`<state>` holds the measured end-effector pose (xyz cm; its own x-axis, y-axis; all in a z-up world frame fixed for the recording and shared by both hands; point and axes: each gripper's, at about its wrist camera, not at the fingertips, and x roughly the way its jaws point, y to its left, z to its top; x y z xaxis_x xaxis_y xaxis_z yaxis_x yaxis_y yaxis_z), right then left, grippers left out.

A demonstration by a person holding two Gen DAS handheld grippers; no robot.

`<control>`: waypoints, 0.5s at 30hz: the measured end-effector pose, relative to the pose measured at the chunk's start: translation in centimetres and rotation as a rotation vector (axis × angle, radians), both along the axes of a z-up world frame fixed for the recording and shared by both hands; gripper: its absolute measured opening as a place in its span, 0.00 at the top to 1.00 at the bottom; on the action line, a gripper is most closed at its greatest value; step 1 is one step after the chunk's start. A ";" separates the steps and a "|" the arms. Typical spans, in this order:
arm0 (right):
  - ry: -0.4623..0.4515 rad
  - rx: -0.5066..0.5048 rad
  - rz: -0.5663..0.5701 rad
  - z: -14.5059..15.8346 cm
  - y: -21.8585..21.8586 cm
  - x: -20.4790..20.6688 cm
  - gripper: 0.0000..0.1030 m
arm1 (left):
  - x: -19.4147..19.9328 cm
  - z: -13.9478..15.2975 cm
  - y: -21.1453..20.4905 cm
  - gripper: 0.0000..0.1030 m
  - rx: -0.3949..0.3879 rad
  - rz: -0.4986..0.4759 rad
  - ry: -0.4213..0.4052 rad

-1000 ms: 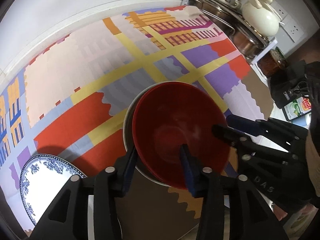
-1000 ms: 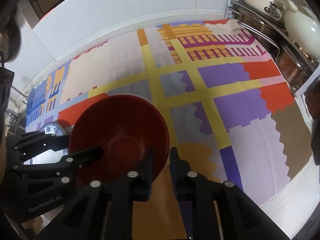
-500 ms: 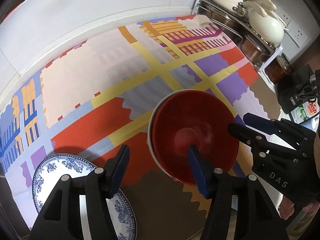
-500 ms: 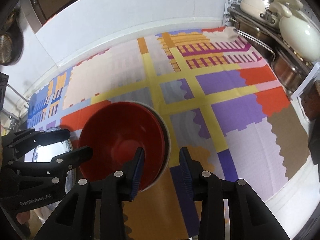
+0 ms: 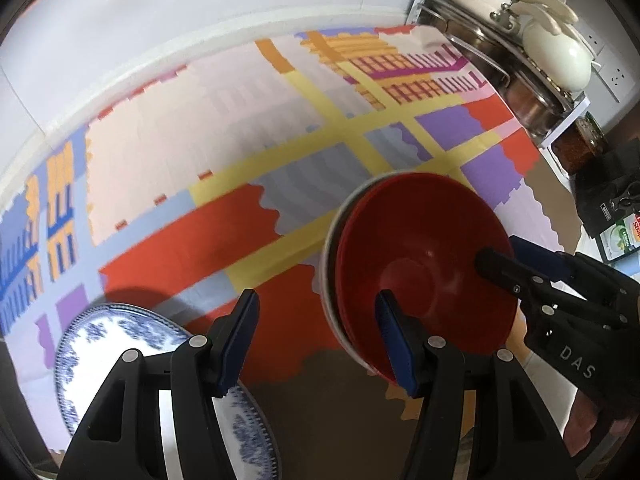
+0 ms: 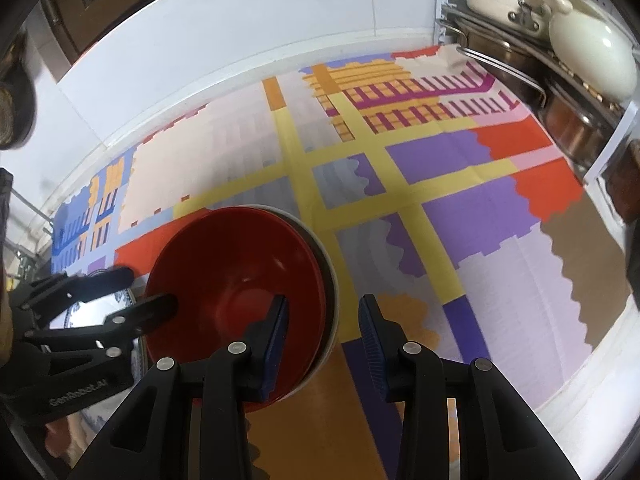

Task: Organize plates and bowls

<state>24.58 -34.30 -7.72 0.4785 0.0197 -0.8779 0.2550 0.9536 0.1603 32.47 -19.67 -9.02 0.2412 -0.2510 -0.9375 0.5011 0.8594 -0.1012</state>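
Both grippers open — red bowl free

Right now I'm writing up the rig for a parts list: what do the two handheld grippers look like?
Both are black plastic two-finger grippers with silver screw heads and ribbed dark-blue pads. The left gripper shows "GenRobot.AI" in pale lettering in the right wrist view; the right gripper shows "DAS" in the left wrist view. No cables or sleeves show.

Red bowl nested upright in white bowl, mid-worktop. Blue-patterned white plate lies flat, apart, to their left.
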 end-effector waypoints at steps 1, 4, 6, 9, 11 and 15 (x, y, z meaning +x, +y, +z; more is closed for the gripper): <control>0.001 0.010 0.000 -0.2 0.0 0.1 0.64 | 0.1 -0.5 -0.2 0.44 0.001 0.003 0.017; 0.019 0.055 -0.010 -1.2 -0.4 0.3 0.64 | 0.5 -1.5 -0.4 0.47 -0.008 0.017 0.049; 0.030 0.072 -0.019 -1.8 -0.5 0.5 0.64 | 0.8 -1.9 -0.5 0.52 -0.011 0.027 0.058; 0.043 0.089 -0.027 -2.5 -0.7 0.7 0.64 | 1.1 -2.5 -0.7 0.59 -0.014 0.034 0.072; 0.057 0.108 -0.027 -3.0 -0.8 0.9 0.65 | 1.3 -2.7 -0.8 0.64 -0.033 0.041 0.091; 0.068 0.147 -0.005 -3.6 -0.8 1.2 0.72 | 1.2 -2.9 -1.1 0.72 -0.063 0.046 0.115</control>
